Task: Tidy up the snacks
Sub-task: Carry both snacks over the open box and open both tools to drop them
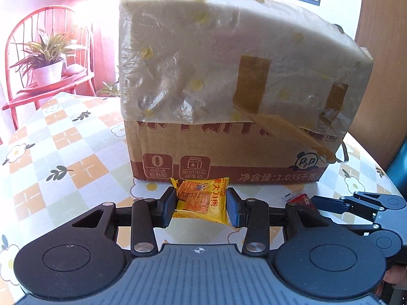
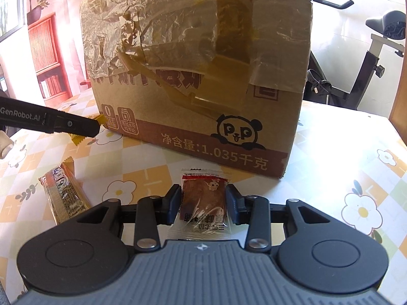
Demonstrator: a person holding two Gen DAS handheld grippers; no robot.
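My left tool (image 1: 201, 203) is clenched on a yellow snack packet (image 1: 201, 199), and my right tool (image 2: 203, 203) grips a clear packet with a brown snack (image 2: 203, 200); I take one in each so both can go together. Both sit low at the near foot of the taped cardboard box (image 2: 203, 76), probably where they belong. A third brown packet (image 2: 64, 193) lies on the counter (image 2: 343, 152) to the left, on its flowered checked cloth. Far left are a red chair (image 1: 38, 58) and potted plant (image 1: 45, 58), far right an exercise bike (image 2: 363, 58).

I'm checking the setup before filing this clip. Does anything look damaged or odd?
Yes: the cardboard box is patched with crinkled plastic film and brown tape, one strip peeling loose diagonally. The snack packets look intact.
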